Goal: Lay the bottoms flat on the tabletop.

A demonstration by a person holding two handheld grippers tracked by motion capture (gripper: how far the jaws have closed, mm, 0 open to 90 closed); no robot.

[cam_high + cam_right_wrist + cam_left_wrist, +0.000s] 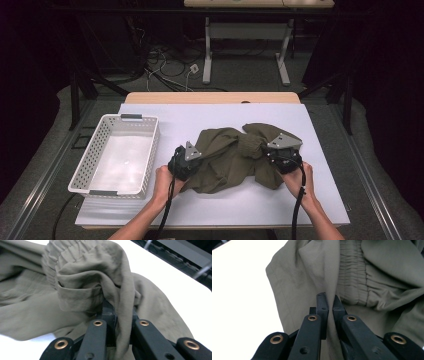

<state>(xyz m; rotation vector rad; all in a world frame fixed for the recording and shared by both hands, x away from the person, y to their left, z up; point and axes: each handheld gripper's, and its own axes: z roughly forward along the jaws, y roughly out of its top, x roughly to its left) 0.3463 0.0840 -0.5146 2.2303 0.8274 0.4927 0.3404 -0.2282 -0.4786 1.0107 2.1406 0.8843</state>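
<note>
An olive-green garment with a gathered elastic band lies crumpled on the white table. My left gripper holds its left edge; in the left gripper view the jaws are pinched on a fold of the garment, gripper. My right gripper holds the garment's right side; in the right gripper view the cloth drapes over and between the closed jaws of the gripper, hiding the tips.
A white perforated basket, nothing in it, stands at the left of the table. Beyond the far edge are a wooden strip, floor cables and a white desk frame.
</note>
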